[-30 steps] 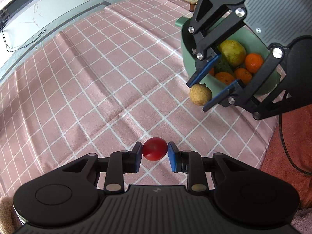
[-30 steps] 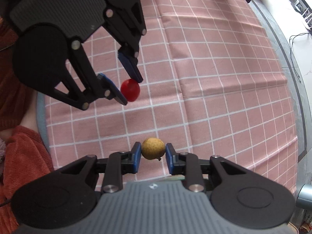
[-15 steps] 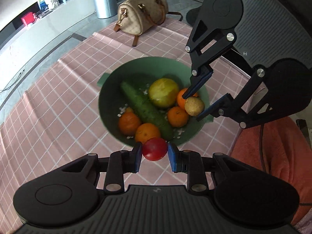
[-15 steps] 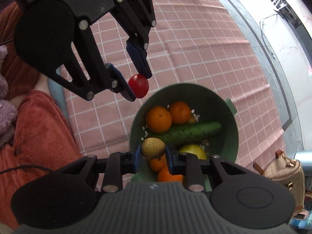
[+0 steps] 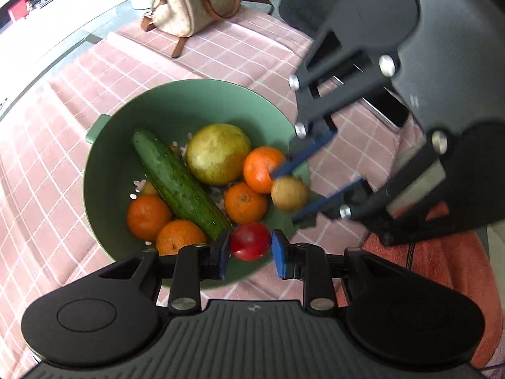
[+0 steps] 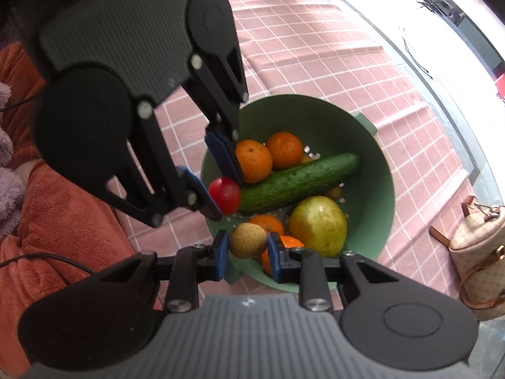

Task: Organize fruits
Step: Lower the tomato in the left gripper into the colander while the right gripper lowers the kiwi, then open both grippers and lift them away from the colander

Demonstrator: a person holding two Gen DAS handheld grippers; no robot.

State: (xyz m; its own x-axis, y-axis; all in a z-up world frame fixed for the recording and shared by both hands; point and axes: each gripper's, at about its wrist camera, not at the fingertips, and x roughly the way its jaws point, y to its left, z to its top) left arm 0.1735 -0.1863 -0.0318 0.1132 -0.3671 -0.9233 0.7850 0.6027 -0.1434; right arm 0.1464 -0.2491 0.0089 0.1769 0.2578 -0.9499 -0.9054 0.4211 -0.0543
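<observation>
Your left tongs (image 5: 251,249) are clamped on the small round red tomato (image 5: 251,240), your right tongs (image 6: 247,251) on the small tan-brown round fruit (image 6: 248,240). You hold both above the near rim of the green plastic colander bowl (image 5: 202,101), which sits on the pink checked cloth (image 5: 47,158) holding oranges, a cucumber and a yellow-green pear.

Pink checked tablecloth (image 5: 79,101); handbag (image 5: 195,0) beside pale floor.

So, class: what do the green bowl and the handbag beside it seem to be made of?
Green bowl: probably matte plastic, going by its even colour, dull sheen and moulded tab handle. Handbag: likely coated canvas, cream and patterned, with tan leather-look straps and metal rings.
</observation>
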